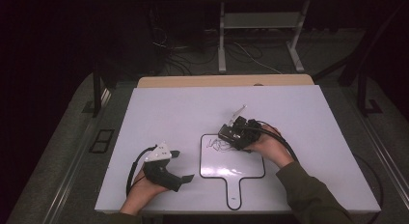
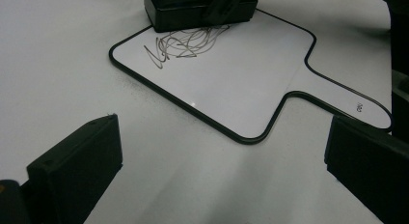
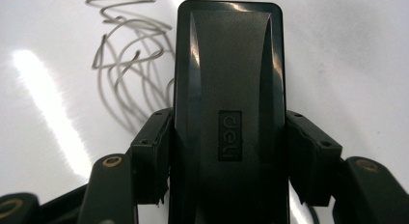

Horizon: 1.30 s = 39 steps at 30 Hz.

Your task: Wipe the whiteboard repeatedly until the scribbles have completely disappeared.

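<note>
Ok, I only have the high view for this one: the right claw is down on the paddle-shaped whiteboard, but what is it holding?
Observer: A black eraser, clamped between the jaws of the right claw; "deli" is embossed on its back.
Operator: Is it on the scribble?
Observer: Its end sits at the edge of the grey scribble on the whiteboard; most lines lie clear beside it.
Operator: And the left claw?
Observer: The left claw is open wide, with nothing between its jaws.

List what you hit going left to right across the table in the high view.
Left gripper, jaws open, resting on the white table → paddle-shaped whiteboard with a grey scribble → black eraser clamped in the right gripper at the board's top edge → right hand.
</note>
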Each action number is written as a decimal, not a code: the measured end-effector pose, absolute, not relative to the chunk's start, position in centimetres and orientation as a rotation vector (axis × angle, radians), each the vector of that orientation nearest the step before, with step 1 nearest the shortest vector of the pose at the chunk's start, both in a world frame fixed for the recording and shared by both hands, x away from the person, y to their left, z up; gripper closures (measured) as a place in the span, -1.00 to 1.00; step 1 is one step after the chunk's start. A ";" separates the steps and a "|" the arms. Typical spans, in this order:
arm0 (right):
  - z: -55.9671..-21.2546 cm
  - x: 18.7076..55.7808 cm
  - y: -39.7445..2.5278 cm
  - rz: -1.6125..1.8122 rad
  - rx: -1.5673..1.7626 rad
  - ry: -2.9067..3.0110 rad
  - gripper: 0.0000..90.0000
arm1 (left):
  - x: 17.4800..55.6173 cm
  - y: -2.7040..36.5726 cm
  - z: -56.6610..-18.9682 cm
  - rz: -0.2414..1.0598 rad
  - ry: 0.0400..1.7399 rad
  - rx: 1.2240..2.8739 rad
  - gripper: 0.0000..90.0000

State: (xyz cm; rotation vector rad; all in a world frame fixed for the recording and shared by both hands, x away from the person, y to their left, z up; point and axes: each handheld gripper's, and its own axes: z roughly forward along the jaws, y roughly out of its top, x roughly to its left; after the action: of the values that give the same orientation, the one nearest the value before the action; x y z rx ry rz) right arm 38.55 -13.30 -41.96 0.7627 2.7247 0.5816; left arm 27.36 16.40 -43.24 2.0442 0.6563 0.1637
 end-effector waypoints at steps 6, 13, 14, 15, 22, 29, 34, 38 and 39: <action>-41.9 37.6 -13.4 0.580 0.735 2.742 -0.14 | 27.4 16.4 -43.2 0.164 0.656 2.046 -1.00; -41.9 36.3 -12.6 0.581 0.670 2.772 -0.14 | 27.3 16.4 -43.2 0.164 0.655 2.044 -1.00; -41.9 36.3 -12.6 0.581 0.670 2.772 -0.14 | 27.3 16.4 -43.2 0.164 0.655 2.044 -1.00; -41.8 36.2 -12.5 0.584 0.658 2.780 -0.14 | 27.3 16.3 -43.2 0.164 0.655 2.043 -1.00; -41.8 37.4 -12.8 0.566 0.711 2.750 -0.14 | 27.3 16.4 -43.2 0.166 0.654 2.043 -1.00; -41.9 39.3 -13.3 0.549 0.785 2.729 -0.14 | 27.4 16.4 -43.2 0.164 0.655 2.047 -1.00; -41.8 38.7 -12.8 0.551 0.759 2.737 -0.14 | 27.4 16.3 -43.2 0.162 0.655 2.047 -1.00; -41.8 37.8 -11.8 0.567 0.715 2.760 -0.14 | 27.4 16.3 -43.3 0.162 0.655 2.047 -1.00; -41.8 37.6 -11.6 0.568 0.698 2.766 -0.14 | 27.4 16.3 -43.3 0.163 0.654 2.047 -1.00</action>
State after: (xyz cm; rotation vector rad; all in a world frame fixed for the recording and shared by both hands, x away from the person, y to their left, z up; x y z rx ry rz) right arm 37.60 -11.56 -41.82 0.6981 2.7661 0.5684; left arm 27.39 16.27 -43.25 2.0471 0.6537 0.1631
